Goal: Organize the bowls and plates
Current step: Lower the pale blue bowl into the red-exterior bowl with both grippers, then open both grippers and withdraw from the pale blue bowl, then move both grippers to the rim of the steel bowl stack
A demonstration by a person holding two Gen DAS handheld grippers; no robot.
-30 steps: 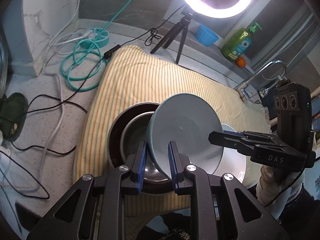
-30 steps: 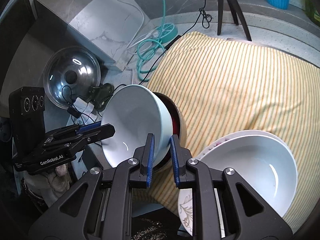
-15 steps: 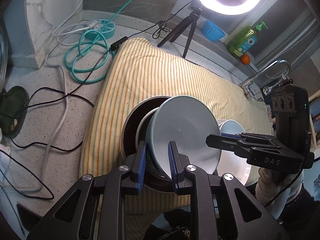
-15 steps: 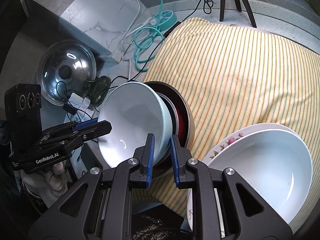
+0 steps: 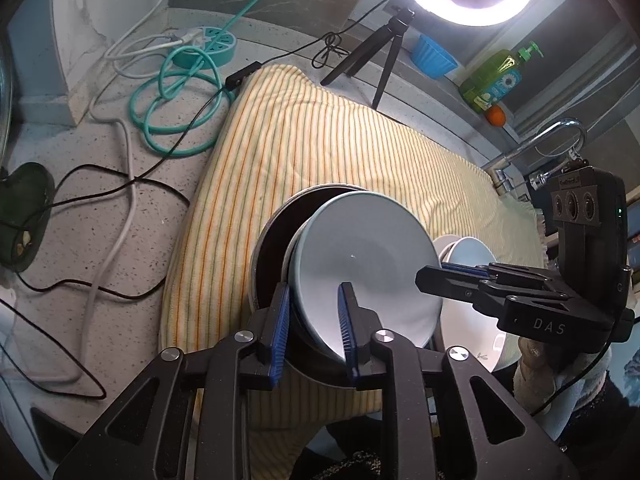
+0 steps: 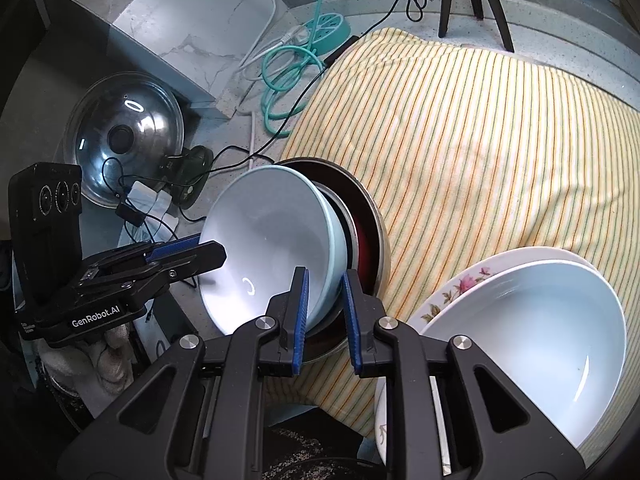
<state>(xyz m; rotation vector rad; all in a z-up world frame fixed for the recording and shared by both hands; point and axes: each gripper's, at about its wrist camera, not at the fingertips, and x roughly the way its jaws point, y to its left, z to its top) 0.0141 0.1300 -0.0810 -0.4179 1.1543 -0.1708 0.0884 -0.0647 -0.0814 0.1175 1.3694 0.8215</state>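
A pale blue bowl (image 5: 368, 264) is held tilted over a stack of a steel bowl and a dark red-lined bowl (image 5: 272, 240) on the striped cloth. My left gripper (image 5: 312, 320) is shut on the blue bowl's near rim. My right gripper (image 6: 324, 304) is shut on the opposite rim of the blue bowl (image 6: 272, 248); it shows in the left wrist view too (image 5: 432, 276). A white bowl (image 6: 528, 340) sits on a floral plate (image 6: 456, 292) at the right, partly hidden in the left wrist view (image 5: 468, 252).
The yellow striped cloth (image 5: 320, 140) covers the counter. Cables and a teal power strip (image 5: 208, 44) lie at the left. A ring light on a tripod (image 5: 384, 56), a blue cup, a soap bottle (image 5: 496, 76) and a tap stand at the back. A glass lid (image 6: 124, 136) leans left.
Both grippers have carried the blue bowl a little toward the near edge, over the dark bowl stack. The bowl stays tilted in both grips.
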